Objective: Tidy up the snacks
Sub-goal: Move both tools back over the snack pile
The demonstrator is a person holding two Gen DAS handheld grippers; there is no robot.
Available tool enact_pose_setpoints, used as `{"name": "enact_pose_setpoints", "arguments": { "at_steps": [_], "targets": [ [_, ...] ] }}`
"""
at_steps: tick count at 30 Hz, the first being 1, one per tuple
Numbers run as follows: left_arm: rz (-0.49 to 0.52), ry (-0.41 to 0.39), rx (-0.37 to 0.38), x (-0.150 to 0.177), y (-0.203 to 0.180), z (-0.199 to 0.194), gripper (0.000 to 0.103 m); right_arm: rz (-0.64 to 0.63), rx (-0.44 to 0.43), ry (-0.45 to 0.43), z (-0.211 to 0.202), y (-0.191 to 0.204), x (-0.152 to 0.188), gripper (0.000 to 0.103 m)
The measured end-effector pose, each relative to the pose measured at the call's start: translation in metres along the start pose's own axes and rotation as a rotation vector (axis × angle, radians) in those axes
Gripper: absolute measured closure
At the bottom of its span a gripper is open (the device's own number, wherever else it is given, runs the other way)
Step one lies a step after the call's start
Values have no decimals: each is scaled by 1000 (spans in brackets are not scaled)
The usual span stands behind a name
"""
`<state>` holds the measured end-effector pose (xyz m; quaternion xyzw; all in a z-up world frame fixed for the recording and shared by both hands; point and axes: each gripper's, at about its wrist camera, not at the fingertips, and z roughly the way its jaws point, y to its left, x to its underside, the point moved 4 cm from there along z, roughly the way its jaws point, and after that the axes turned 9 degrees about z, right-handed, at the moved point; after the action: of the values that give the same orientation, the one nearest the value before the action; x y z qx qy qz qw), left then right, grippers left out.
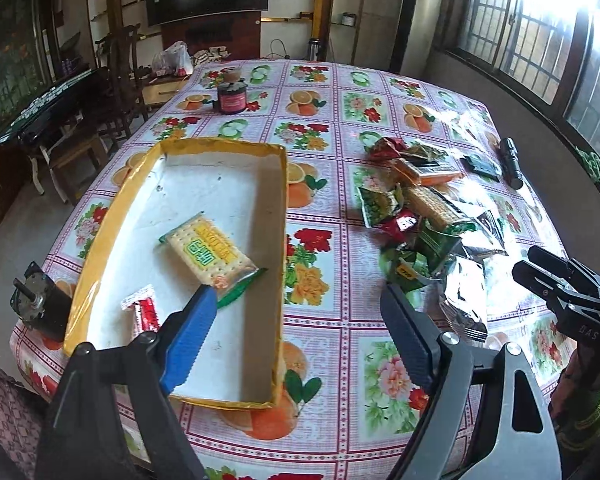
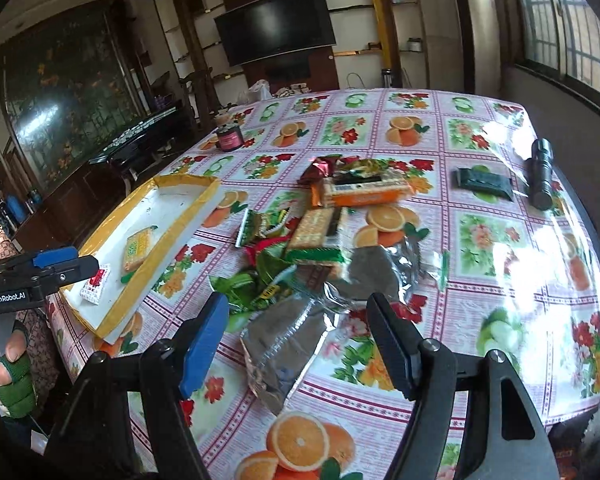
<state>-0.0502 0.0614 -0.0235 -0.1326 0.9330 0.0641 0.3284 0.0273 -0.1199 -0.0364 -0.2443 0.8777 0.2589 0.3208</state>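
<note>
Hidden in part behind the blue finger (image 1: 188, 336) at 7 o'clock in the left wrist view: the small red-and-white packet (image 1: 143, 308) and the green tail of the cracker pack (image 1: 208, 252). Cut off by the frame at 3 o'clock there: the right gripper (image 1: 540, 276), jaw spread unreadable. Buried under one another at centre in the right wrist view: the snack pile (image 2: 312, 240), lower wrappers uncountable. Too small to read: the jar (image 2: 229, 138) label at 11 o'clock.

Cracker packet (image 1: 208, 253) flat in tray (image 1: 100, 236)
</note>
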Motion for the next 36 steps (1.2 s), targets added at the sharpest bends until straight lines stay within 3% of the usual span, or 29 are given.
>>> {"name": "enact_pose_setpoints", "arguments": {
  "at_steps": [7, 13, 23, 36],
  "targets": [
    [65, 14, 24, -1, -41, 6, 17, 43, 29, -6, -18, -29, 14, 31],
    [110, 8, 1, -5, -63, 3, 16, 55, 23, -14, -24, -37, 18, 31],
    [123, 9, -64, -6, -74, 4, 8, 70, 24, -14, -30, -46, 23, 31],
    [163, 14, -108, -6, -82, 12, 7, 79, 30, -3, -26, -51, 22, 30]
  ]
}}
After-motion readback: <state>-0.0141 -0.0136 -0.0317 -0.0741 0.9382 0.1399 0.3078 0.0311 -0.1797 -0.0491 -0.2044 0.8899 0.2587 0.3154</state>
